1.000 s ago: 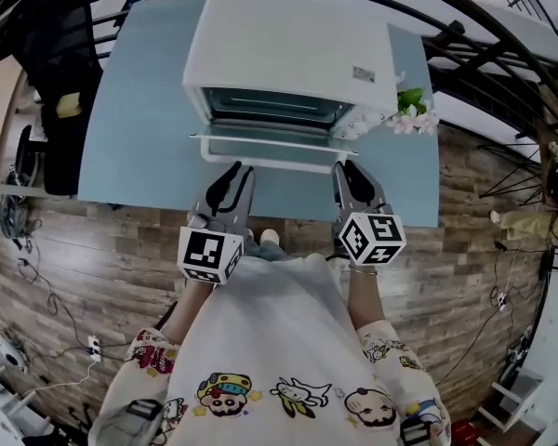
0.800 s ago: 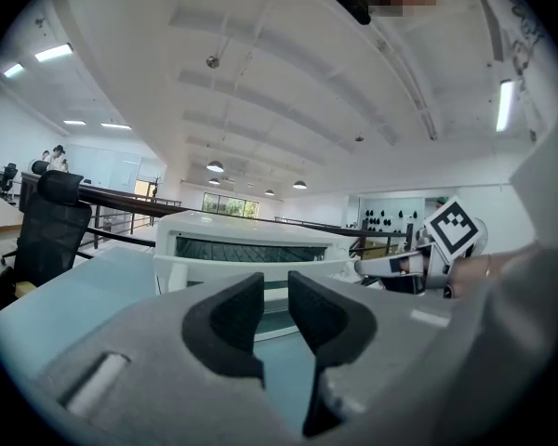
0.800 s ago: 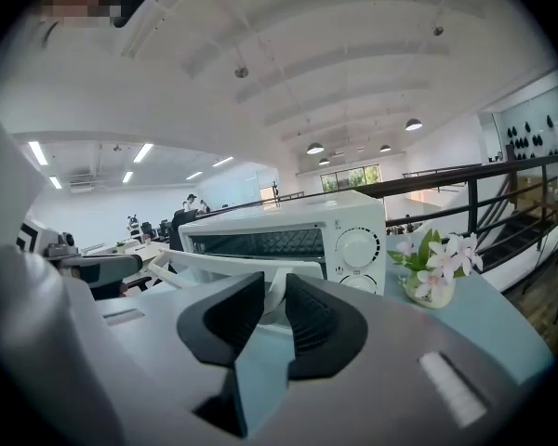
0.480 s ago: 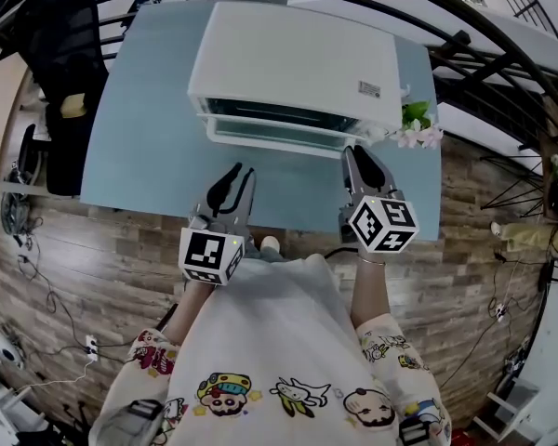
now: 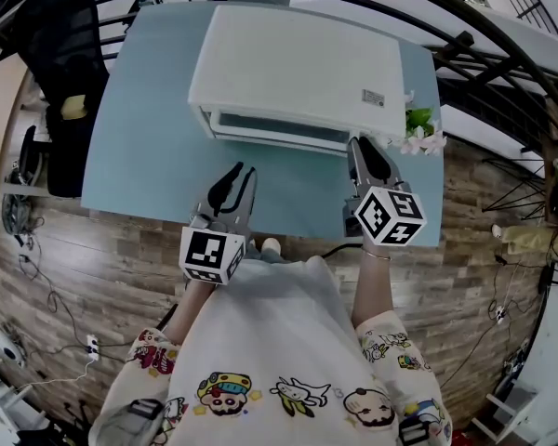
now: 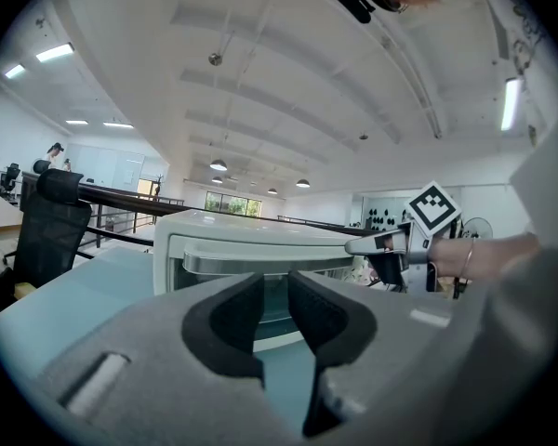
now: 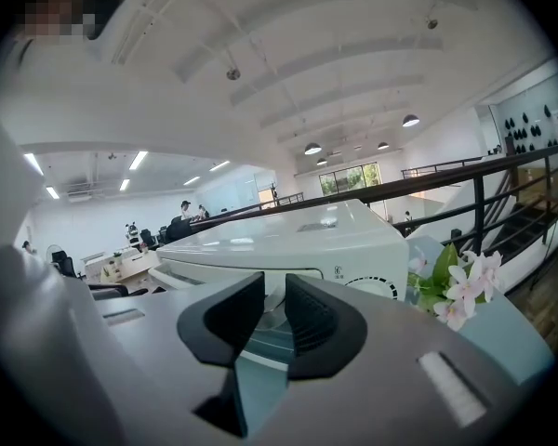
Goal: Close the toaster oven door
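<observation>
The oven sits upper centre on the counter. Its door, open a second ago, now stands up, seemingly shut. The right gripper has followed to its right end, fingers slightly apart, empty. The left gripper waits below, likewise.

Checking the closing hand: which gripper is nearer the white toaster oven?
Right. Right gripper: at the front right corner of the white toaster oven; left gripper: short of it, over the blue table.
</observation>
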`<state>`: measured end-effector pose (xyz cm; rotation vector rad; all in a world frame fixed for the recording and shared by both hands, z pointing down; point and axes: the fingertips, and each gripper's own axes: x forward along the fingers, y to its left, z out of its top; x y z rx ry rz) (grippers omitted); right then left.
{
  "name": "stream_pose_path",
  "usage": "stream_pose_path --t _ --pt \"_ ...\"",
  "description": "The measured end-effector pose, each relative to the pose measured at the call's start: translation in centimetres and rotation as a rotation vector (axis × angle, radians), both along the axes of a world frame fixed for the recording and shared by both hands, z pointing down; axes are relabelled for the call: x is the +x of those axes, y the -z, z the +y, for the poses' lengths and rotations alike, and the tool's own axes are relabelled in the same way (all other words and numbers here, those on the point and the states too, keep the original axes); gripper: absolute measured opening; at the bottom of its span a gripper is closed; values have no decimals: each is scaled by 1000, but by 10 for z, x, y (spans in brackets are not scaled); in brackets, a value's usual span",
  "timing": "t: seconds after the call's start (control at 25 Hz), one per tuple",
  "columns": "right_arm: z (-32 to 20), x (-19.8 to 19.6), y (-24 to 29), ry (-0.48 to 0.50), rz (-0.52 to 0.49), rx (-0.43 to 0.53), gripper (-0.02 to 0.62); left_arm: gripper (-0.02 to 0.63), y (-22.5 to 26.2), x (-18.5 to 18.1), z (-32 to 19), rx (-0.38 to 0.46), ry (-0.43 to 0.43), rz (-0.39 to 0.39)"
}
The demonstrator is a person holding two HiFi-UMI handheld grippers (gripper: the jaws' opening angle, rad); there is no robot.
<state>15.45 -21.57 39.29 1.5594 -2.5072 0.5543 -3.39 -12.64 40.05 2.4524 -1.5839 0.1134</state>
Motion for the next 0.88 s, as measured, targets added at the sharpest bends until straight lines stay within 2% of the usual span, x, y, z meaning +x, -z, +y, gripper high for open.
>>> stream_pose_path --t 0.52,0.88 --pt "-1 0 -1 6 -21 2 84 75 1 4 -7 7 -5 -1" --pt "9 0 11 -2 9 87 83 75 13 3 2 28 0 -6"
